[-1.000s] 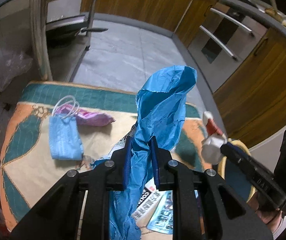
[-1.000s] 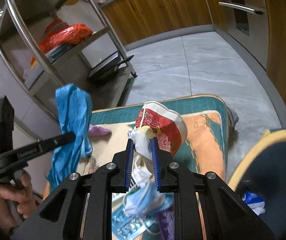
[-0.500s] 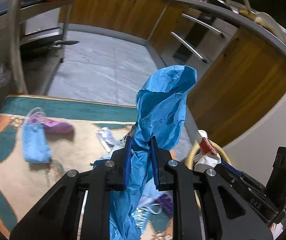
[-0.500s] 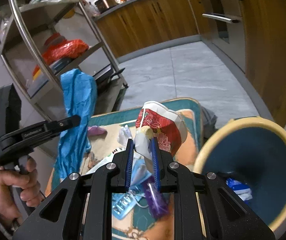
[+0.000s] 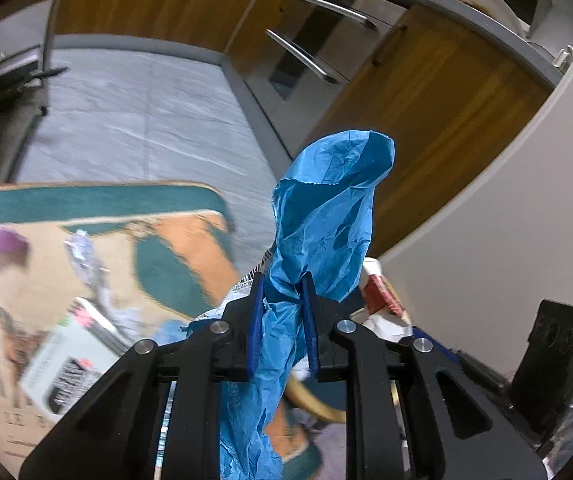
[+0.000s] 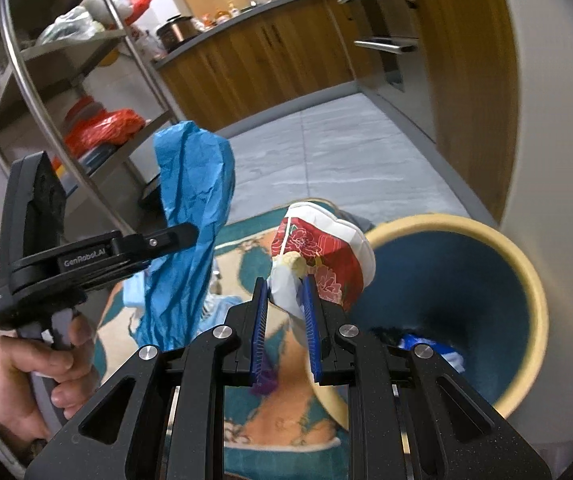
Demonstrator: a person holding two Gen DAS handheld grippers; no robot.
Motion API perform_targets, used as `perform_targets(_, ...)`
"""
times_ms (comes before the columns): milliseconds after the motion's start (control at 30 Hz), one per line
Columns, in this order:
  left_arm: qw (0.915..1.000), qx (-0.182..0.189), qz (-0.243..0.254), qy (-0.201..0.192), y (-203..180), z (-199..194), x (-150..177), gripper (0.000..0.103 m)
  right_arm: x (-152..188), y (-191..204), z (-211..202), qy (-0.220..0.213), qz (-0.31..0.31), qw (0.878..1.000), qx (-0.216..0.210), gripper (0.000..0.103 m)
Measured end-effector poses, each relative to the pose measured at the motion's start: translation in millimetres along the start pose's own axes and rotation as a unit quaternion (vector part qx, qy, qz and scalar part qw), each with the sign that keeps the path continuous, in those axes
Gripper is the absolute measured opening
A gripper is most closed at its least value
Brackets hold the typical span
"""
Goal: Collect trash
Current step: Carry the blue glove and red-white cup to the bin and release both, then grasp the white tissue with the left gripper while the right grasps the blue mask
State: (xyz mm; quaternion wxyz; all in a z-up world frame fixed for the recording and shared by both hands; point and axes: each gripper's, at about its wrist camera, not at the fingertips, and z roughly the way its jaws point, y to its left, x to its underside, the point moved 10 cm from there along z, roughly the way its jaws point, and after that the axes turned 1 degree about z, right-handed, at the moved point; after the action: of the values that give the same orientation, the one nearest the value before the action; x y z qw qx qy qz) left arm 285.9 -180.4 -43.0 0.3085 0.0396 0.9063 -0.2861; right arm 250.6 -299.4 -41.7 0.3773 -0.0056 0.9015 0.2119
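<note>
My left tool [image 5: 282, 312] is clenched on a crumpled blue bag [image 5: 326, 216], held just left of the yellow-rimmed bin [image 6: 526, 280]; my right tool [image 6: 284, 312] grips a red floral paper cup [image 6: 326, 256] at the bin's near rim; loose litter [image 5: 66, 356] lies on the rug [image 5: 178, 268] left of the bin.

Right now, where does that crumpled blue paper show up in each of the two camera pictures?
Left wrist view: the blue paper stands in the centre, pinched between the left gripper.
Right wrist view: it hangs left of centre, beside the red flowered paper cup in the right gripper.
Shared landmark: the patterned rug lies under both.
</note>
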Motion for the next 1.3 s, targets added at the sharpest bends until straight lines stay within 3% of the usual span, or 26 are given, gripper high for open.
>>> perform_targets(433, 0.9964, 0.050, 0.021, 0.065, -55, 65, 27, 0.017, 20, -63, -25, 0.003, 0.050, 0.997, 0.058, 0.019)
perform_targets(633, 0.9919, 0.076, -0.002, 0.102, -66, 96, 38, 0.019, 31, -81, -20, 0.023, 0.070, 0.994, 0.079, 0.020)
perform_targets(767, 0.9906, 0.079, -0.011, 0.111, -64, 103, 40, 0.035, 32, -84, -14, 0.031, 0.077, 0.992, 0.090, 0.020)
perform_targets(833, 0.9903, 0.085, -0.011, 0.110, -66, 103, 40, 0.051, 32, -86, -12, 0.034, 0.082, 0.992, 0.094, 0.020)
perform_targets(967, 0.9912, 0.084, -0.001, 0.102, -66, 98, 38, 0.052, 32, -88, -11, 0.033, 0.084, 0.991, 0.096, 0.021)
perform_targets(1133, 0.9932, 0.074, 0.009, 0.089, -60, 87, 32, 0.054, 33, -87, -10, 0.029, 0.088, 0.991, 0.094, 0.029)
perform_targets(1300, 0.9960, 0.044, 0.025, 0.074, -43, 73, 26, 0.060, 32, -77, -4, 0.029, 0.081, 0.993, 0.082, 0.034)
